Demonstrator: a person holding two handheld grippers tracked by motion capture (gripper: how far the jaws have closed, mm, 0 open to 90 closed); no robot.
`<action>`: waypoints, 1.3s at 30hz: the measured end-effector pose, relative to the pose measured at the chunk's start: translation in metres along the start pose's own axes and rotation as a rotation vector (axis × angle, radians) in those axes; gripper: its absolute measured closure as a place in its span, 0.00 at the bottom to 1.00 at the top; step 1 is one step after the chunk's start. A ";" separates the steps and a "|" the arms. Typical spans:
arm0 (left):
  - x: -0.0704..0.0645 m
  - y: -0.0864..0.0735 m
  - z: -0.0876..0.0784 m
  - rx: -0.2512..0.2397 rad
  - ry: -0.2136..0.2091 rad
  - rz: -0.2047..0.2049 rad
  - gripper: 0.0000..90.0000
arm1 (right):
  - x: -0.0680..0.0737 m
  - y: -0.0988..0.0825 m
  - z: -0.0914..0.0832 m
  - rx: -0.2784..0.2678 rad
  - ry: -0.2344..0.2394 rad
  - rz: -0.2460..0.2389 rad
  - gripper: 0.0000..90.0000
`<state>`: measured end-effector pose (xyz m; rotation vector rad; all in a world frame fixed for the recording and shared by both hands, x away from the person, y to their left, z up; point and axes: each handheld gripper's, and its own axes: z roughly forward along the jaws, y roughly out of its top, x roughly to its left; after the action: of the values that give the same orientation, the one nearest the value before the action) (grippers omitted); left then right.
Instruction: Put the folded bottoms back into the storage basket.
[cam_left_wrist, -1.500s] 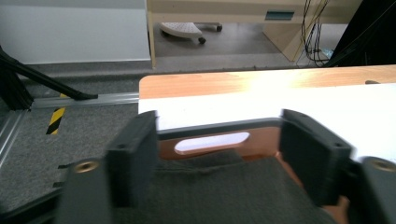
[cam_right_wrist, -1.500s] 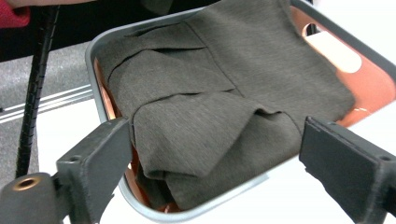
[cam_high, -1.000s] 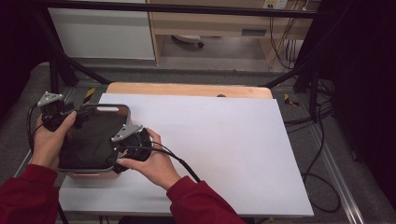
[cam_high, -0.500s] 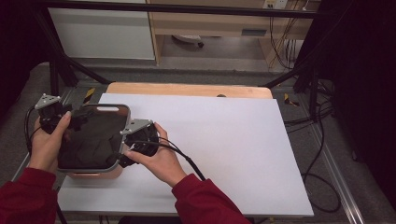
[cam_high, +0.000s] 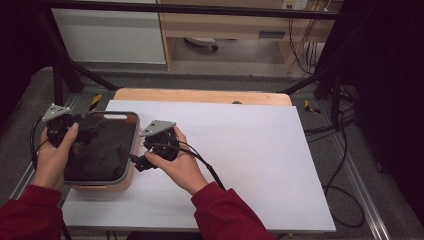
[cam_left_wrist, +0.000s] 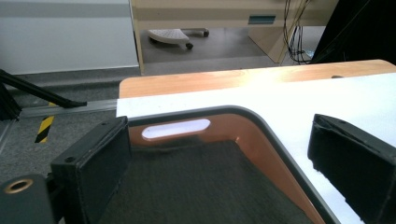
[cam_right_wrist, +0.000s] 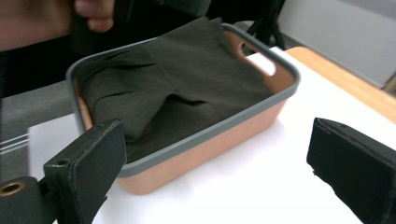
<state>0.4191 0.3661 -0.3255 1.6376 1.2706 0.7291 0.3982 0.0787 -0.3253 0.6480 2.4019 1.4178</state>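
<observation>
One orange basket (cam_high: 131, 172) with grey rim; one dark cloth (cam_right_wrist: 187, 84) folded inside it; one white table sheet (cam_high: 260, 150); two hand-held grippers, left gripper (cam_high: 75, 131) and right gripper (cam_high: 142, 156); two red sleeves (cam_high: 227, 215)

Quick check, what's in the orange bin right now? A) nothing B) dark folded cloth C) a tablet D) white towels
B: the right gripper view shows dark grey folded cloth filling the orange bin, which stands on the white sheet.
</observation>
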 end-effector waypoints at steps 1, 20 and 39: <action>-0.002 -0.001 0.000 -0.003 -0.004 0.000 0.07 | -0.001 0.000 -0.001 -0.003 -0.011 -0.004 0.06; -0.049 -0.026 -0.023 -0.032 -0.082 0.017 0.08 | -0.041 -0.004 -0.040 -0.009 -0.114 0.045 0.04; -0.078 -0.053 -0.028 -0.036 -0.128 0.039 0.08 | -0.070 -0.012 -0.067 -0.020 -0.110 0.057 0.04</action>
<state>0.3499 0.3026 -0.3563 1.6561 1.1315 0.6559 0.4252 -0.0120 -0.3028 0.7742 2.2993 1.3887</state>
